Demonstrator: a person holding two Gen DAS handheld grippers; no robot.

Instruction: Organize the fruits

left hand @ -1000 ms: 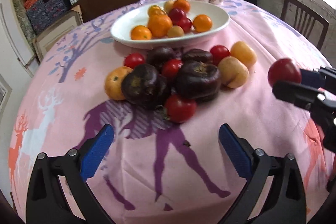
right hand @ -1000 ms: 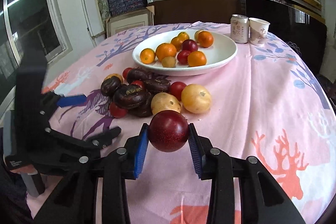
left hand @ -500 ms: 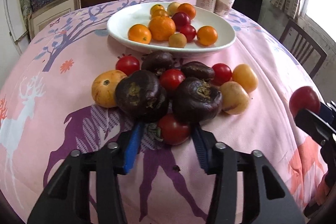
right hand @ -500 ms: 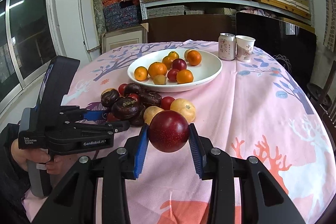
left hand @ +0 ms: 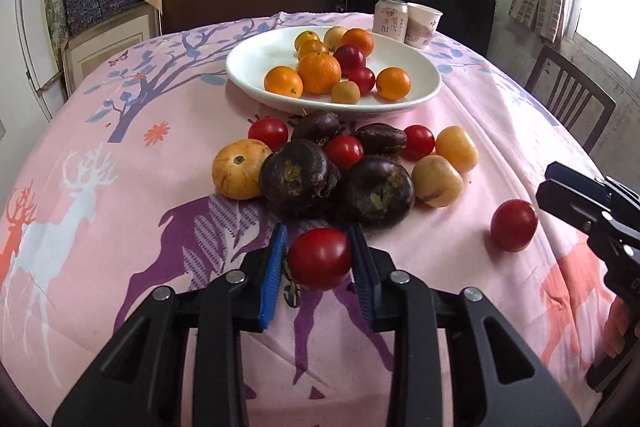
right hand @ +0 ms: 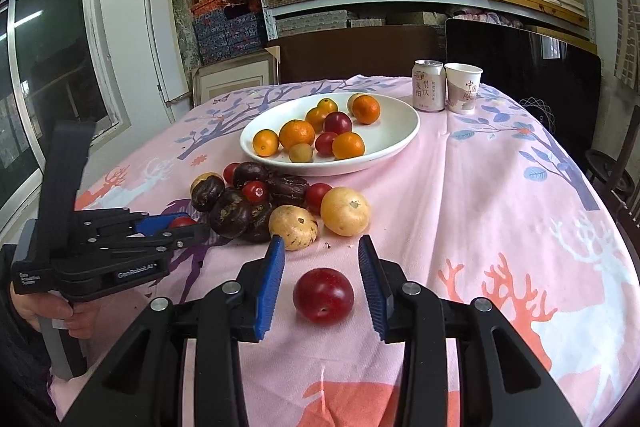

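My left gripper (left hand: 318, 231) has a red tomato (left hand: 320, 259) between its blue pads, and the jaws are closing with both pads pressing on it, just in front of the pile. The pile (left hand: 340, 171) holds dark purple fruits, red tomatoes and yellow fruits on the pink cloth. Behind it a white plate (left hand: 248, 75) carries oranges, red plums and small yellow fruits. My right gripper (right hand: 320, 243) stands open over a dark red plum (right hand: 323, 295) that lies on the cloth, clear of both pads. The left wrist view shows that plum (left hand: 514, 225) beside the right gripper (left hand: 560, 183).
A drink can (right hand: 428, 87) and a paper cup (right hand: 462, 93) stand behind the plate. A wooden chair (left hand: 568, 103) sits past the table's right edge. Shelves of boxes fill the back wall. Bare pink cloth (right hand: 500, 207) lies right of the pile.
The left gripper went from wide open to closed on the nearest red tomato and drew back a little. The plum, gripped by the right gripper before, now lies on the cloth.
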